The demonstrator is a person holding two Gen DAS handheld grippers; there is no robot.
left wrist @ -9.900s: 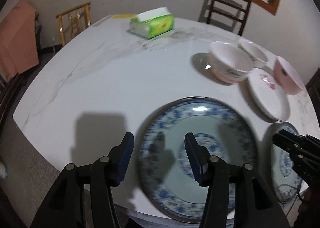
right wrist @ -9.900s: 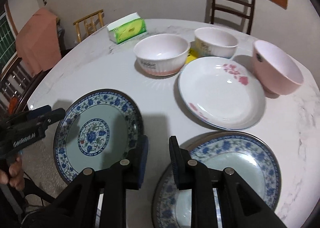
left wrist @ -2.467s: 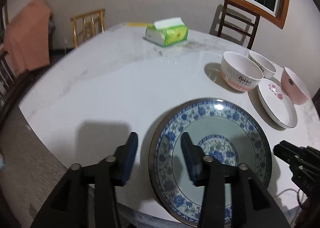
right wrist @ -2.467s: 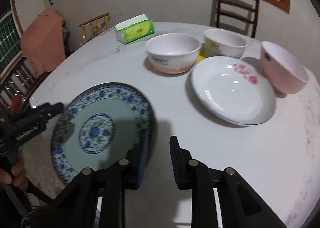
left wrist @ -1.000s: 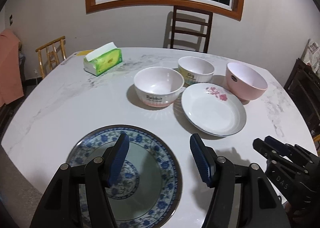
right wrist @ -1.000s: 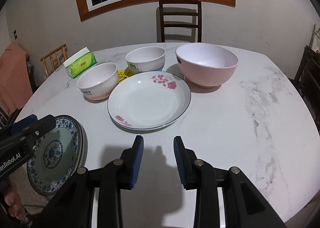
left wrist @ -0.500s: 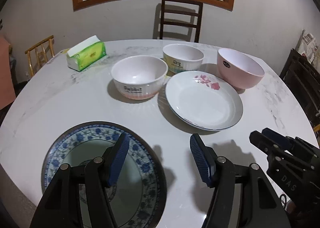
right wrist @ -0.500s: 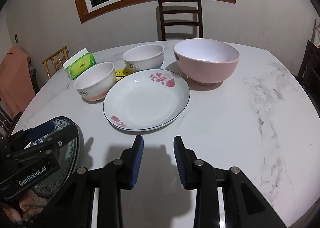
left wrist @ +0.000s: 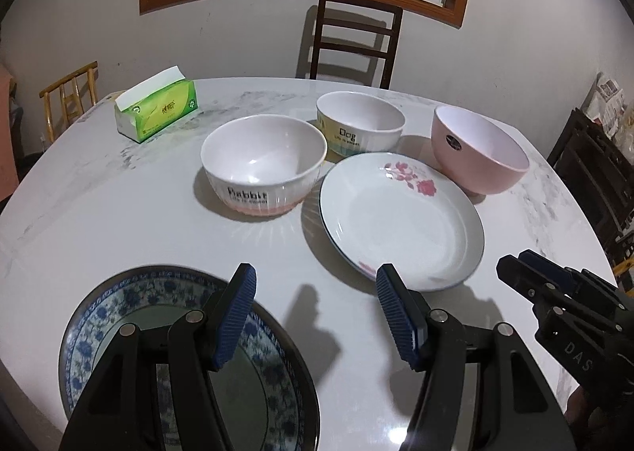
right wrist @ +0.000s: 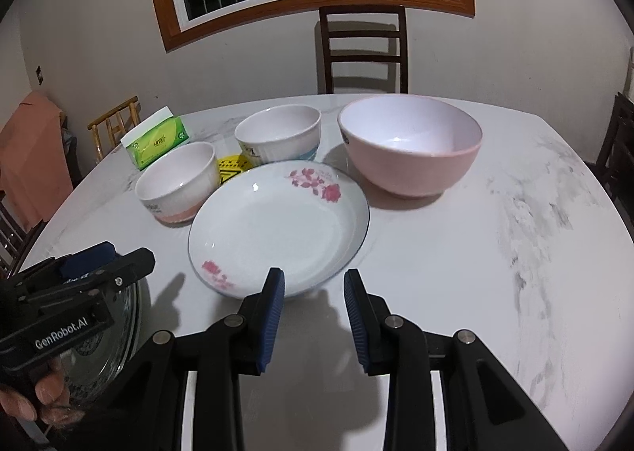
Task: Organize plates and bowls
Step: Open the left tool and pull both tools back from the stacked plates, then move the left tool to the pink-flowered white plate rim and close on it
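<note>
We are holding both tongs, left and right, open and empty, facing the white plate on the counter.

The second blue-patterned plate now sits stacked on the first, and both claws, left and right, have swung toward the flowered white plate, jaws spread wider.

Near left, a blue-and-white floral plate; centre, a white plate with pink flowers and blue rim; far right, a plain pink bowl; white ribbed bowls; green tissue box; grey-veined white marble worktop.
</note>
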